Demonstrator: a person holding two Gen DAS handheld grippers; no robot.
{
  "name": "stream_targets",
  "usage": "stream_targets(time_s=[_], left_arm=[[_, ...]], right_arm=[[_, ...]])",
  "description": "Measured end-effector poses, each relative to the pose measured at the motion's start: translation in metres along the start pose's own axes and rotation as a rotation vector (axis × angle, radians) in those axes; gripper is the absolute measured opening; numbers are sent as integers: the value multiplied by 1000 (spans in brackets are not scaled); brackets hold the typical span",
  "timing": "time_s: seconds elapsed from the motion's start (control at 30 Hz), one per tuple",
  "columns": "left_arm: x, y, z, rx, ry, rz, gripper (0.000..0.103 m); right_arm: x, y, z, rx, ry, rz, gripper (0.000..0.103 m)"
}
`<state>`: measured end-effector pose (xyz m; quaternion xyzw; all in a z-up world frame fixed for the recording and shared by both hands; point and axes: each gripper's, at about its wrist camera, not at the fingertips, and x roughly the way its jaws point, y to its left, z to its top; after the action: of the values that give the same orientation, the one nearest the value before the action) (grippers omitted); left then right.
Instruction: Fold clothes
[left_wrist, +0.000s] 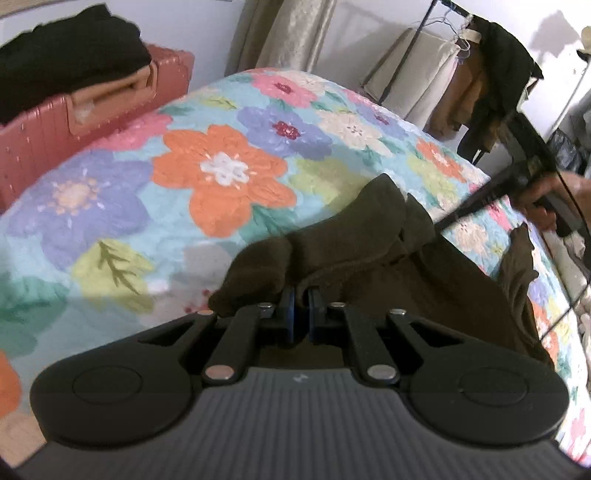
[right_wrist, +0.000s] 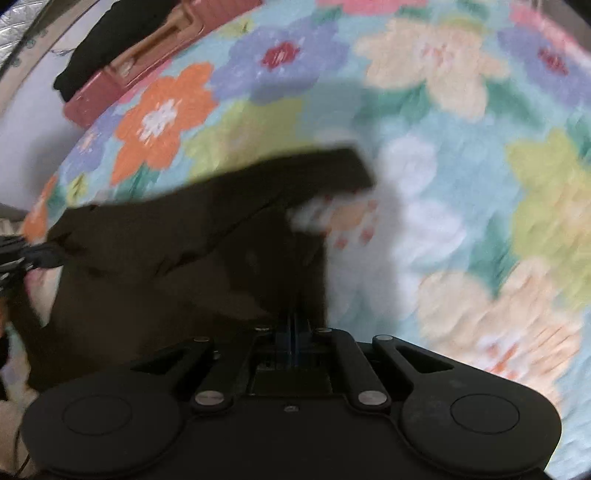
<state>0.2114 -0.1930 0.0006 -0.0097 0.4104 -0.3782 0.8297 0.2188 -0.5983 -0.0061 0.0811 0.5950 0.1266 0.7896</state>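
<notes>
A dark olive-brown garment (left_wrist: 388, 254) hangs between my two grippers above a flowered bedspread (left_wrist: 221, 173). My left gripper (left_wrist: 302, 299) is shut on a bunched edge of the garment, the blue pads pinching the cloth. My right gripper (right_wrist: 294, 321) is shut on another edge of the same garment (right_wrist: 166, 251), which stretches away to the left in the blurred right wrist view. The right gripper also shows at the right edge of the left wrist view (left_wrist: 532, 184), held by a hand. The left gripper shows at the left edge of the right wrist view (right_wrist: 22, 254).
A pink suitcase (left_wrist: 48, 125) with black clothes (left_wrist: 62, 55) on it stands beyond the bed's far left. A clothes rack (left_wrist: 480, 85) with hanging garments stands at the back right. Curtains (left_wrist: 288, 33) hang behind the bed.
</notes>
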Motion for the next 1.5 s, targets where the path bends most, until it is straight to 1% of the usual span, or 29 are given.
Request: stream_targets(time_s=[0.03, 0.07, 0.1, 0.13, 0.2, 0.3, 0.33, 0.37, 0.4, 0.43, 0.47, 0.53, 0.63, 0.73, 0.8, 0.83, 0.87, 0.9, 0.93, 0.97, 1.03, 1.1, 1.2, 1.3, 1.33, 1.37, 1.4, 1.43, 1.5], left_arm=[[1, -2, 1, 13, 9, 6, 6], [3, -4, 2, 26, 19, 12, 6], [4, -6, 2, 39, 28, 18, 6], [6, -8, 2, 48, 35, 21, 7], [11, -10, 1, 52, 39, 25, 7], [17, -11, -2, 53, 35, 40, 7], [19, -10, 0, 49, 27, 54, 7], [21, -7, 6, 45, 11, 78, 6], [23, -4, 12, 41, -4, 103, 6], [24, -1, 18, 37, -19, 127, 6], [26, 2, 24, 33, -35, 151, 6], [28, 17, 44, -29, -61, 178, 6], [28, 53, 74, -186, -104, 205, 6], [35, 85, 87, -302, -121, 235, 6], [41, 93, 86, -319, -113, 251, 6], [44, 94, 85, -318, -106, 259, 6], [47, 95, 83, -318, -99, 267, 6], [50, 96, 81, -317, -92, 274, 6], [54, 97, 80, -316, -85, 282, 6], [57, 98, 78, -315, -79, 290, 6], [63, 100, 75, -314, -65, 305, 6], [70, 102, 71, -312, -51, 321, 6], [77, 105, 67, -311, -31, 339, 6], [74, 104, 66, -308, -25, 331, 6], [73, 105, 66, -310, -25, 330, 6], [73, 106, 66, -315, -26, 329, 6], [72, 107, 65, -327, -29, 326, 6], [70, 109, 64, -345, -33, 319, 6], [68, 112, 63, -386, -37, 300, 6]], right_arm=[[-6, 1, 5, -3, -28, -25, 15], [-11, 1, 9, 2, -61, -38, 30], [-15, -1, 13, 23, -101, -30, 37], [-18, -3, 15, 48, -134, -20, 41], [-18, -7, 19, 105, -175, -1, 41], [-1, -17, 22, 239, -169, 47, 42], [8, -20, 24, 291, -161, 70, 48], [17, -23, 24, 347, -165, 90, 58], [22, -28, 21, 409, -194, 104, 60], [28, -32, 19, 471, -224, 119, 60], [33, -36, 17, 519, -250, 135, 49], [38, -34, 24, 502, -290, 158, 6], [19, -17, 44, 369, -425, 143, 6], [7, -16, 61, 383, -502, 148, 6], [6, -14, 67, 400, -539, 141, 9], [5, -16, 69, 419, -549, 135, 23], [2, -21, 69, 448, -549, 127, 53], [0, -23, 66, 473, -564, 116, 57], [-2, -25, 62, 482, -579, 116, 57], [-3, -24, 57, 454, -580, 145, 57], [1, -21, 50, 363, -517, 227, 56], [9, -9, 44, 228, -407, 256, 56], [25, 19, 29, 2, -281, 213, 56], [47, 48, 17, -178, -214, 152, 56], [54, 57, 16, -232, -199, 116, 52], [58, 64, 16, -278, -204, 83, 21], [58, 66, 18, -308, -219, 62, 7], [56, 65, 23, -307, -251, 37, 7], [41, 46, 37, -187, -382, -29, 7]])
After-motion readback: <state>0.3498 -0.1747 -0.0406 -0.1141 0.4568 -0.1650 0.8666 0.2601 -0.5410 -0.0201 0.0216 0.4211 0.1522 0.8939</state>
